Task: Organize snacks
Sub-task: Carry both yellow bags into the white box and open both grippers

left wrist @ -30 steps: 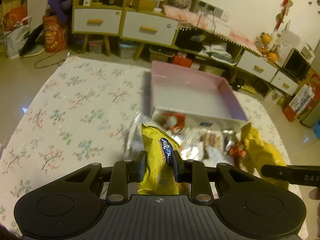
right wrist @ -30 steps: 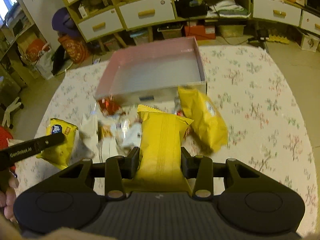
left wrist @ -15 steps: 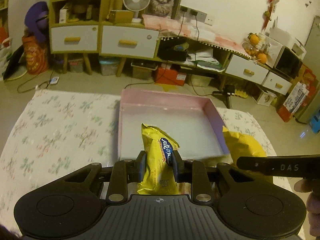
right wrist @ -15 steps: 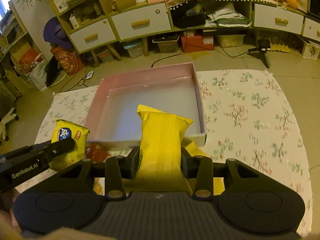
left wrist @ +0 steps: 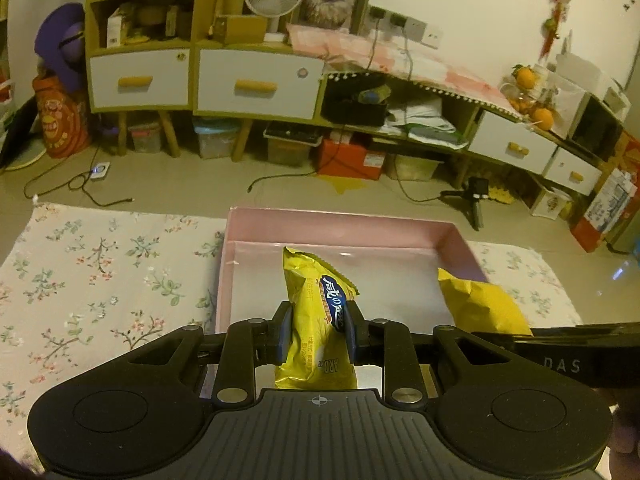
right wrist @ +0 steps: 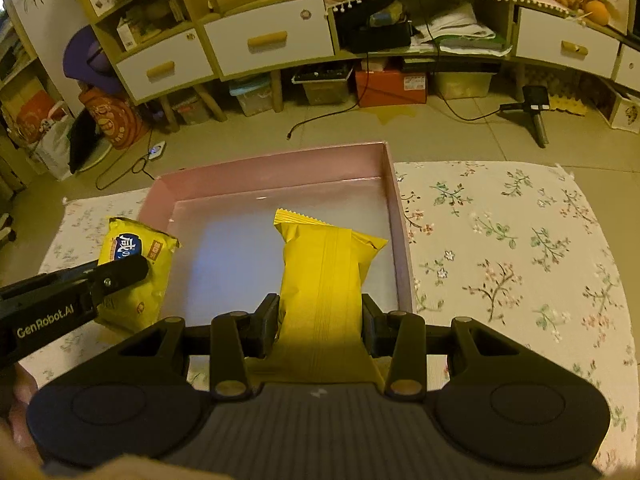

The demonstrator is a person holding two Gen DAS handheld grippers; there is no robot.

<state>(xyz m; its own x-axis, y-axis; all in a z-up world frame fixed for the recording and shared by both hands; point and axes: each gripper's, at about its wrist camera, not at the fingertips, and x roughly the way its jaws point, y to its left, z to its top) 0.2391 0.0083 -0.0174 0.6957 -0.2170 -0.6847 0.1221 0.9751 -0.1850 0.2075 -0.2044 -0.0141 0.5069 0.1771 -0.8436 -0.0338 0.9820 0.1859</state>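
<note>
A pink box with a pale floor lies on the floral cloth, nothing lying in it. My left gripper is shut on a yellow snack pack with a blue label, held edge-on over the box's near left part. That same pack and the left gripper's finger show at the left of the right wrist view. My right gripper is shut on a plain yellow snack bag, held over the box's near right part; the bag also shows in the left wrist view.
The floral cloth spreads to both sides of the box. Beyond it are bare floor with cables, a small tripod, and low cabinets with white drawers and storage bins beneath.
Both grippers carried their packs forward from above the snack pile to over the pink box. The pile has dropped out of sight below. Neither grip changed.
</note>
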